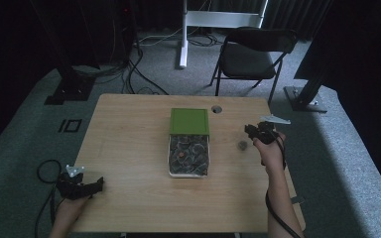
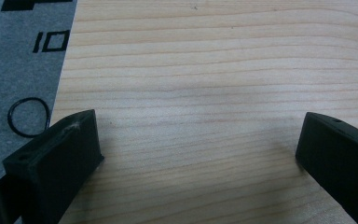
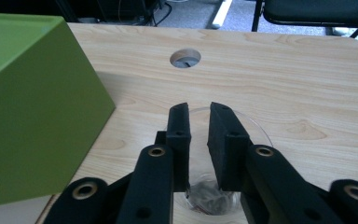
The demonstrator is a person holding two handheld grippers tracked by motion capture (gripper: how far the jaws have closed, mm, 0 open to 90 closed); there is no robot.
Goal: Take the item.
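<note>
Clear plastic cup (image 3: 214, 191), small, dark crumbly matter in its bottom, stands on the wooden table (image 1: 129, 148) to the right of the green box (image 1: 189, 121), apart from it, on the near side of the round cable hole (image 1: 217, 109). In the high view the cup reads as a small dark spot (image 1: 242, 145) just left of the right gripper (image 1: 252, 133). Right gripper (image 3: 199, 140) hangs directly over the cup, jaws pointing down toward its mouth; jaws stand a narrow slit apart, nothing clamped between them, pads not pressing the rim. Whether a jaw tip touches the cup wall cannot be told. Green box is a lid or upper half slid back off a white tray (image 1: 170, 163); tray sits against the box's near edge and holds dark mottled pieces with one brownish bit among them. Left gripper (image 1: 95, 185) rests far from the box at the table's near left corner, person's hand behind it. Left gripper view: jaws spread wide (image 2: 200, 149), bare wood grain between them, gripping nothing. Grey carpet (image 2: 23, 70) with black markings and a black cable loop (image 2: 28, 116) lies beyond the table edge. Black folding chair (image 1: 253, 54) stands on the floor beyond the box's far side.
</note>
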